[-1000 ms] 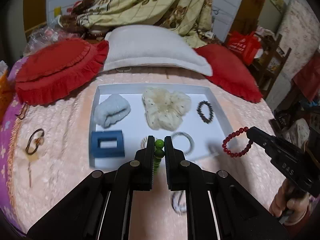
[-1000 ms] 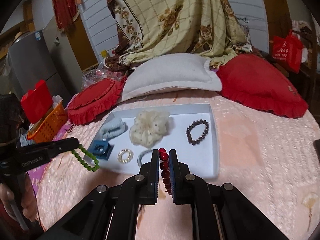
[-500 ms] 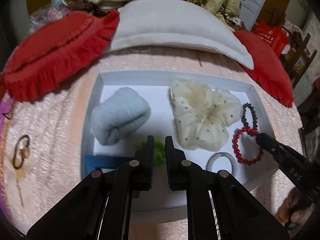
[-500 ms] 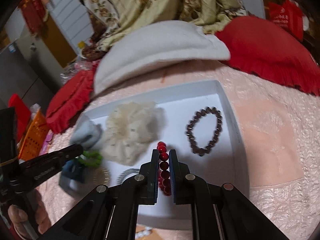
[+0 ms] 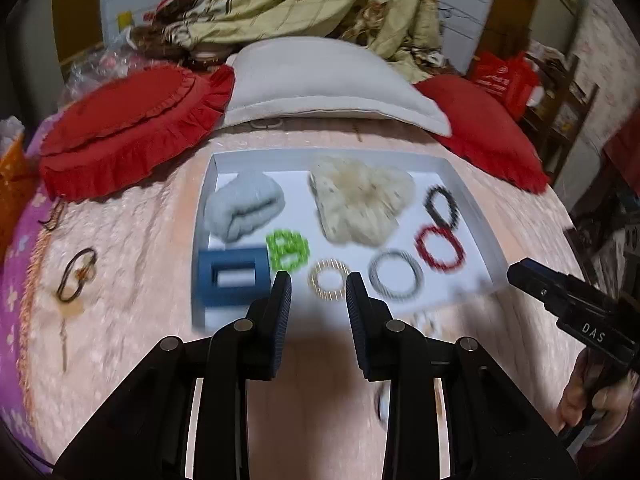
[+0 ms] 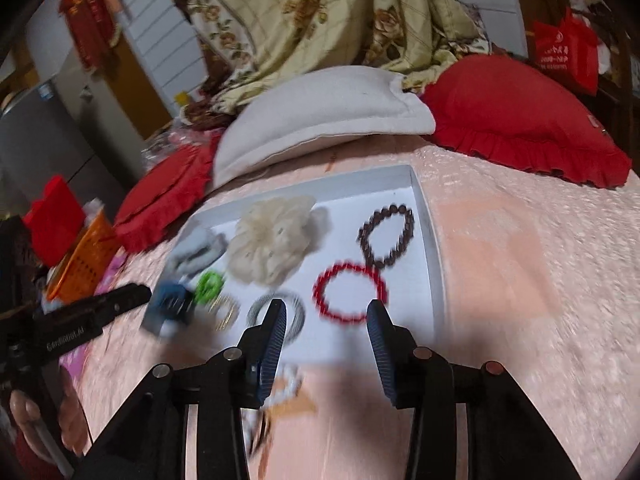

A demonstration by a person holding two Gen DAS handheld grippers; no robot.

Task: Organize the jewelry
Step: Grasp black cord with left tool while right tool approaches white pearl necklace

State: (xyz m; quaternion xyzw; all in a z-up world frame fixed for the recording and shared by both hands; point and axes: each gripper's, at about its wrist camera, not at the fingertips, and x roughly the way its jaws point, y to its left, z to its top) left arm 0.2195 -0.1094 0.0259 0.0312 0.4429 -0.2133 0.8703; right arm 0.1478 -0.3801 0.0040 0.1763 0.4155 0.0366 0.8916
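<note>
The green bead bracelet (image 5: pixel 289 249) is seen lying in the white tray (image 5: pixel 460 184), just beside the blue rectangular clip (image 5: pixel 232 278), and the red bead bracelet (image 6: pixel 350 294) is seen lying near the tray's right side, touching or nearly touching the dark bead bracelet (image 6: pixel 386 237); both are judged to be placed flat there so that loose pieces are gathered in one holder. The left tool (image 5: pixel 319 286) is held spread apart and empty above the tray's near edge, over a gold coiled ring (image 5: pixel 329 279), and the right tool (image 6: pixel 326 314) is likewise held wide apart and empty, just short of the red bracelet. A grey coiled ring (image 5: pixel 395 275), a cream ruffled scrunchie (image 5: pixel 360 200) and a pale blue fluffy scrunchie (image 5: pixel 243 205) are also kept in the tray. The beads look hard and glossy, the scrunchies soft. A brown hair clip (image 5: pixel 76 276) is left on the pink textured bedspread (image 5: pixel 132 240), so more sorting is judged to be needed; details are blurred
</note>
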